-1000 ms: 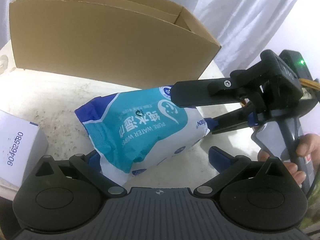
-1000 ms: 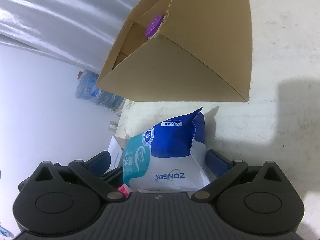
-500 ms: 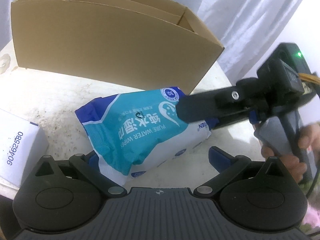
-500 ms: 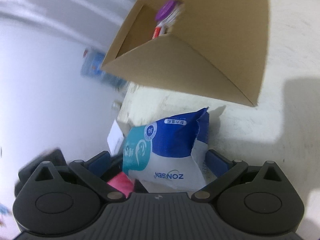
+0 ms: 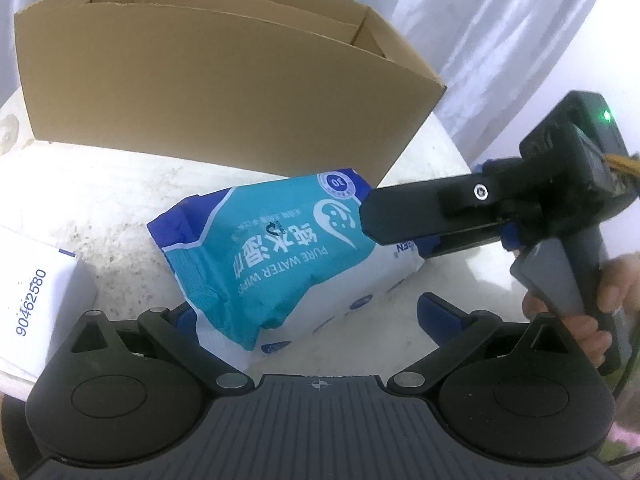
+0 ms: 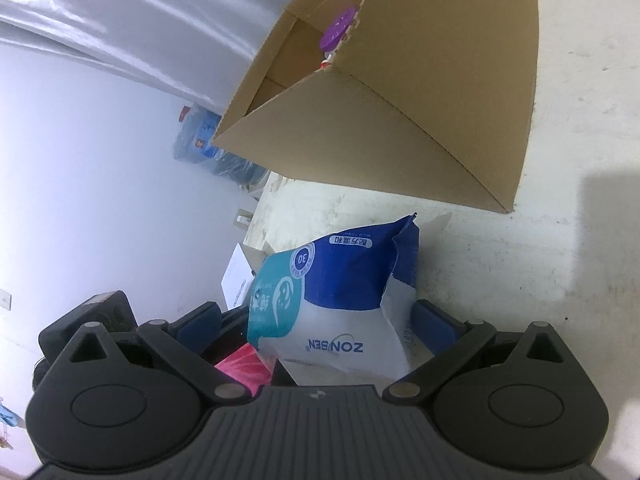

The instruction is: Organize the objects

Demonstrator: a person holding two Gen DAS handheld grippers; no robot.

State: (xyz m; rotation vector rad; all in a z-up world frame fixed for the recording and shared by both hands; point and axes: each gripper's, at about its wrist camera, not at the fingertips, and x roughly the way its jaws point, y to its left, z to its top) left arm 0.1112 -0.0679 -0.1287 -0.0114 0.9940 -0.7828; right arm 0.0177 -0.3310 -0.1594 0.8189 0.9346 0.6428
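Note:
A blue, teal and white pack of wet wipes (image 5: pixel 280 264) lies on the white table (image 5: pixel 100 192) in front of an open cardboard box (image 5: pixel 192 92). My left gripper (image 5: pixel 308 312) is open, its fingers either side of the pack's near end. My right gripper (image 6: pixel 316 320) is open around the pack's other end (image 6: pixel 340 300); in the left wrist view it (image 5: pixel 400 228) reaches in from the right, one finger over the pack. The box (image 6: pixel 400 120) holds a purple-capped item (image 6: pixel 338 28).
A white carton with printed numbers (image 5: pixel 36 296) sits at the left, close to my left gripper. A white curtain hangs behind the box. The table's edge runs at the right, near the hand holding the right gripper.
My right gripper has drawn back to the right along the pack and tilted. The pack has shifted slightly. My left gripper has stayed put.

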